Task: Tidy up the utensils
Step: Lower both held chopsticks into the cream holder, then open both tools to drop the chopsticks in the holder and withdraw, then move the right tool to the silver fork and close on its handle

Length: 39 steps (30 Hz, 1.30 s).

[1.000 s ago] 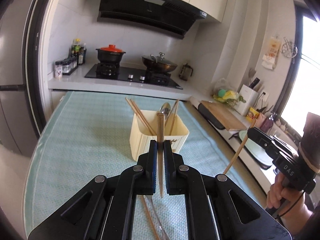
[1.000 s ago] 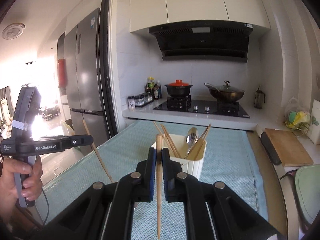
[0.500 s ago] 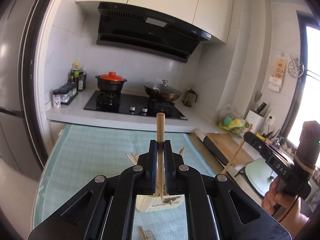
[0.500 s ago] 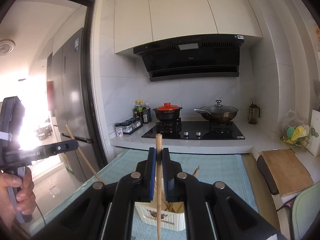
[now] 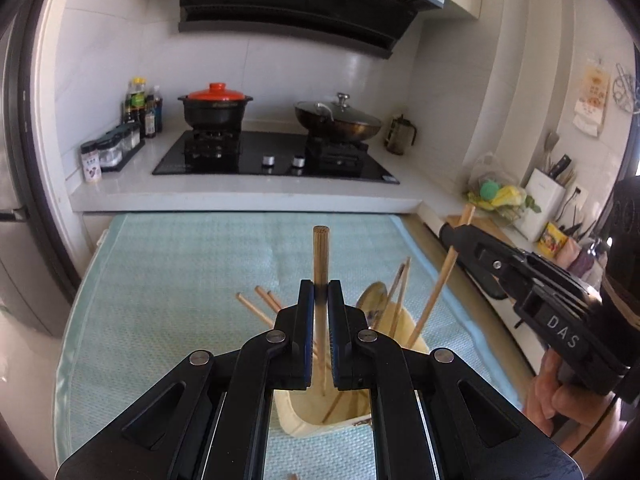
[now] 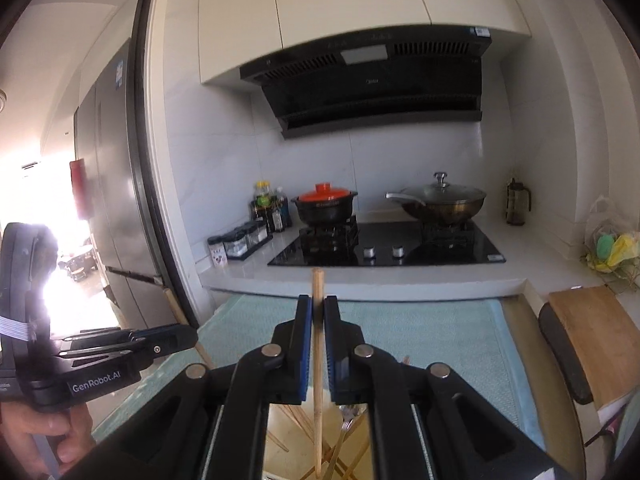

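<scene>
My left gripper [image 5: 320, 300] is shut on a wooden chopstick [image 5: 321, 256], held upright with its lower tip inside the cream utensil holder [image 5: 416, 346] on the teal mat. The holder has several chopsticks and a metal spoon [image 5: 372, 300] in it. My right gripper [image 6: 318, 316] is shut on a second wooden chopstick [image 6: 318, 380], held upright above the holder's opening [image 6: 280, 460]. In the left wrist view the right gripper [image 5: 452, 236] comes in from the right, its chopstick [image 5: 438, 280] slanting down into the holder. The left gripper [image 6: 188, 332] shows at the left of the right wrist view.
The teal mat [image 5: 168, 280] covers the table. Behind it is a white counter with a black hob [image 5: 276, 160], a red-lidded pot [image 5: 215, 106], a wok [image 5: 338, 120] and spice jars [image 5: 112, 148]. A cutting board [image 6: 592, 336] lies at the right. A fridge [image 6: 108, 184] stands at the left.
Both grippers have moved forward over the holder and tilted down, each still gripping its chopstick. The chopstick tips now reach into or just above the holder.
</scene>
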### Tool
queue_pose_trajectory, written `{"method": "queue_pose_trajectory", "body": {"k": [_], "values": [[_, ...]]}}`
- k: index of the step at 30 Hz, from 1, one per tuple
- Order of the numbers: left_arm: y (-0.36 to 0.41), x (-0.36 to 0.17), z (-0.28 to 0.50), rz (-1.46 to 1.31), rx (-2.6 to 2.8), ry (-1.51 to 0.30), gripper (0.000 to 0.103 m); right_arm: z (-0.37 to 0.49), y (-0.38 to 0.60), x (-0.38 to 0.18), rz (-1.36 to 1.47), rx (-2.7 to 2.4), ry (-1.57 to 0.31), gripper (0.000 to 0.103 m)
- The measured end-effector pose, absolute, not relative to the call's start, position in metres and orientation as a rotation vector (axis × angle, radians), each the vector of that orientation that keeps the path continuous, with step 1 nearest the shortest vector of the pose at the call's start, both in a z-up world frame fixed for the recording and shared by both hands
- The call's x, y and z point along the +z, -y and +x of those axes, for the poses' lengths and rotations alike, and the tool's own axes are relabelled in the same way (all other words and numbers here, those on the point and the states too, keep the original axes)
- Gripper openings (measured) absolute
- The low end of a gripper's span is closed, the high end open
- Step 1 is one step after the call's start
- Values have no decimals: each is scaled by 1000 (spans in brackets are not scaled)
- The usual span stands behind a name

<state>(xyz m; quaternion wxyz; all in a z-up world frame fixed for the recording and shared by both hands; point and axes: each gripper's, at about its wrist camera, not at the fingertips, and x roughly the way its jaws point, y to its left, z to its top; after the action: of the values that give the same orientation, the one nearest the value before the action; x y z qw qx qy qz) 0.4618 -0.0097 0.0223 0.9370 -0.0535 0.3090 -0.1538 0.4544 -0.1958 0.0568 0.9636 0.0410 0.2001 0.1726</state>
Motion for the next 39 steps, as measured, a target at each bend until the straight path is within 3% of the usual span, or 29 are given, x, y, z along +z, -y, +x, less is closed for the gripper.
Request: {"method": "queue_pose_trajectory", "body": {"k": [11,12,13,14,15,16,22,29,34,39], "values": [[32,-15,492,-50,-306,-781,7,518,182,-16,109,367,-680,8],[32,-16,493,-49,-295,-790,13,522,183,-19,122,365,-695,9],[31,-17,493,-54,-291,-795,30,523,184,-20,134,360,-705,13],[29,-16,490,-60,-288,-790,40,523,186,-20,146,353,-706,25],[27,-15,484,-61,-282,-774,56,520,189,-18,162,347,-695,38],[23,-13,477,-55,-275,-758,64,515,193,-15,175,345,-678,42],[0,-17,412,-15,-273,-773,76,460,210,3,128,361,-612,44],[-28,-67,296,-10,-248,-879,82,346,228,-10,-15,336,-597,44],[-35,-114,220,-93,-198,-918,83,258,227,-61,-44,273,-639,44],[-48,-139,192,-243,-128,-916,83,231,201,-116,46,361,-785,43]]}}
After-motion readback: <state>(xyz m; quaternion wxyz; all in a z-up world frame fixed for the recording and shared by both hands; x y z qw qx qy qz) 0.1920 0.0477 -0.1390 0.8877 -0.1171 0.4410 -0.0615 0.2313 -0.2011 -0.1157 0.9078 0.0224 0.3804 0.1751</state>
